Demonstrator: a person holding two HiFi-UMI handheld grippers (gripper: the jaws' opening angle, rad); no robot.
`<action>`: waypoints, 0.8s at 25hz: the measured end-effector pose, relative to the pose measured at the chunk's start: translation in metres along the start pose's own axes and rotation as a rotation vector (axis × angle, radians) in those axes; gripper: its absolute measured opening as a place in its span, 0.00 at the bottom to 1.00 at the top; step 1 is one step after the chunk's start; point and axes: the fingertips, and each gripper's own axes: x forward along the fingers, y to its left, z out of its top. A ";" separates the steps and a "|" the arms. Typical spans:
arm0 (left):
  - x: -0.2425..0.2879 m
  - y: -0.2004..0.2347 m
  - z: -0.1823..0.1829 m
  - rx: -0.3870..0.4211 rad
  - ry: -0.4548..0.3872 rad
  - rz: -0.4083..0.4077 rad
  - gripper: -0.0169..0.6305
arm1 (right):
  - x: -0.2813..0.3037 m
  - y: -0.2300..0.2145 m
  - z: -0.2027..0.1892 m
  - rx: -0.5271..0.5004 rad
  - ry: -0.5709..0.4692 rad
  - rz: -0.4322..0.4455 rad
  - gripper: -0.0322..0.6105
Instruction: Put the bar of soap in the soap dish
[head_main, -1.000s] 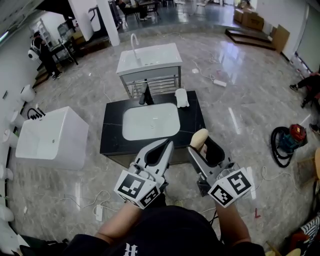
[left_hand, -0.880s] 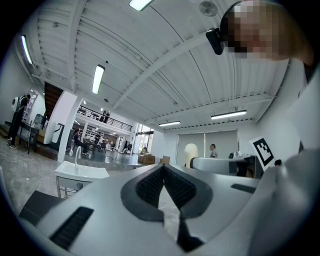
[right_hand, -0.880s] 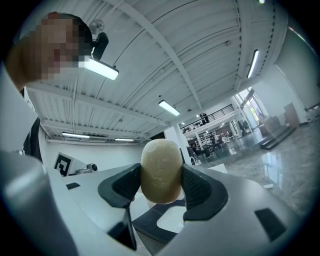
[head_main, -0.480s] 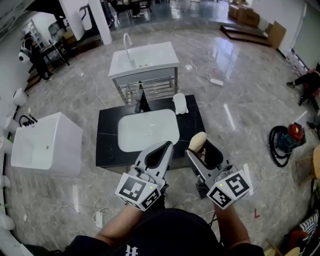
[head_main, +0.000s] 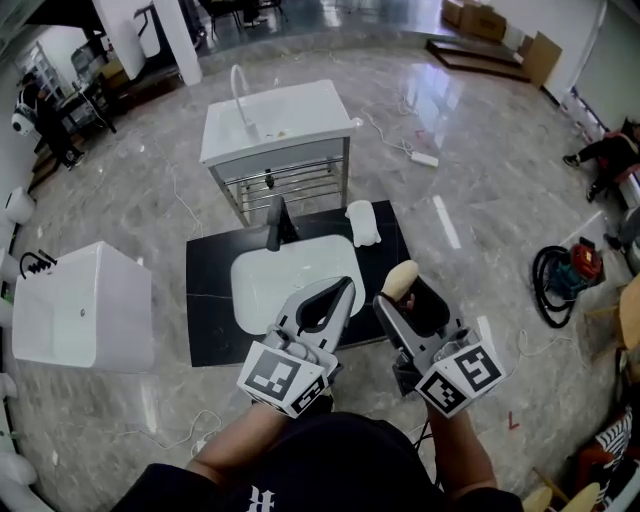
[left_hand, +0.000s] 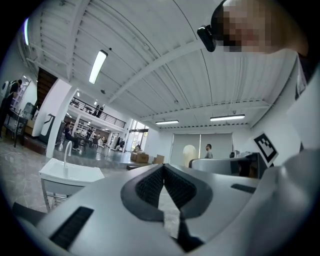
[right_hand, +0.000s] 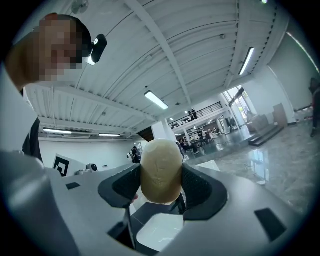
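Now, soap bar (right_hand: 160, 170) in right gripper (head_main: 404, 292).

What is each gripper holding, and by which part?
Right gripper: pale cream oval soap bar, pinched across its middle sides. Left gripper: shut, empty.

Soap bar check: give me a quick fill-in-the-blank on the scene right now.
The soap bar sits between the jaws of the ___ gripper.
The left gripper holds ___, its jaws together.
The white basin is set in a ___ countertop.
Missing: right; nothing; black.
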 end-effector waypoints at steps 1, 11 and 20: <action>0.004 0.010 0.001 0.003 0.002 -0.009 0.04 | 0.011 -0.004 0.000 0.006 -0.001 -0.014 0.45; 0.042 0.077 -0.017 -0.016 -0.015 -0.055 0.04 | 0.083 -0.058 -0.015 0.044 0.046 -0.109 0.45; 0.097 0.123 -0.064 -0.019 0.014 0.005 0.04 | 0.141 -0.150 -0.056 0.041 0.138 -0.145 0.45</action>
